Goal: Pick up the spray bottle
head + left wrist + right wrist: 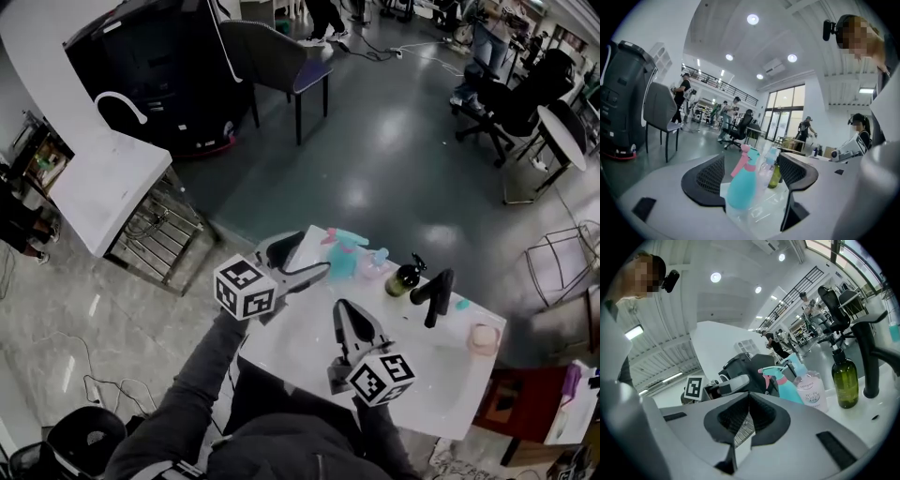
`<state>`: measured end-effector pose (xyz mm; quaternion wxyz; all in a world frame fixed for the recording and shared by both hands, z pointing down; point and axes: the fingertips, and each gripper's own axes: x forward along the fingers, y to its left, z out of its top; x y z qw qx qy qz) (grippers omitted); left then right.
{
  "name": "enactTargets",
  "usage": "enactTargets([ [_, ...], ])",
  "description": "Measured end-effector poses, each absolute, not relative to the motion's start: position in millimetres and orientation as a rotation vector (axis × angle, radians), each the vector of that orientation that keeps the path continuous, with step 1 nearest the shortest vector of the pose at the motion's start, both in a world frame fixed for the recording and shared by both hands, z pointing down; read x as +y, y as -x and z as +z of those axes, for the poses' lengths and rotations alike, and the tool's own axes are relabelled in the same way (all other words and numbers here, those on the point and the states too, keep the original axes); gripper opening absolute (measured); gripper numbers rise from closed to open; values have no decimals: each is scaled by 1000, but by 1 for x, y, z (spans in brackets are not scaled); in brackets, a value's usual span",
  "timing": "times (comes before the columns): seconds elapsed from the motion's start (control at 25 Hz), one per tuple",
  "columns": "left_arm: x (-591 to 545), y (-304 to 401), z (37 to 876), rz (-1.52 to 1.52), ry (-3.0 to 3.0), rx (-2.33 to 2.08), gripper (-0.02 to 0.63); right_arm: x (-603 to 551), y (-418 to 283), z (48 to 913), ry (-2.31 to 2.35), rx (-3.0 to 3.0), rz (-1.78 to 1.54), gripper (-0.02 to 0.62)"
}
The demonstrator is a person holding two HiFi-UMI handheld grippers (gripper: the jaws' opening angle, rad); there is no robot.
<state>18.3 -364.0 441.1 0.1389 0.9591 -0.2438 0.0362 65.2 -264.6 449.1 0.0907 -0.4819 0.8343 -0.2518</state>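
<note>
The teal spray bottle [343,253] with a pink trigger stands at the far edge of the white table [441,375]. My left gripper [316,251] is open and level, its jaws on either side of the bottle's near end. In the left gripper view the bottle [742,187] fills the gap between the black pads [708,176], with space on both sides and no pad pressing it. My right gripper [342,309] is shut and holds nothing, near the middle of the table. From the right gripper [749,416] view the bottle [790,387] stands ahead, left of centre.
Beside the spray bottle stand a clear pump bottle [373,265], a dark green bottle [403,279] and a black bent stand [436,292]. A pink roll [483,339] lies near the table's right edge. A wire rack [159,230] and chairs stand on the floor beyond.
</note>
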Motion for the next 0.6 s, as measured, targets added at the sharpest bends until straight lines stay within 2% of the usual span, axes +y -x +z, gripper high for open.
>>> enactTargets([
  [0.6, -405, -78, 454, 177, -2836, -412, 357, -297, -83, 466, 1569, 2371, -825, 11],
])
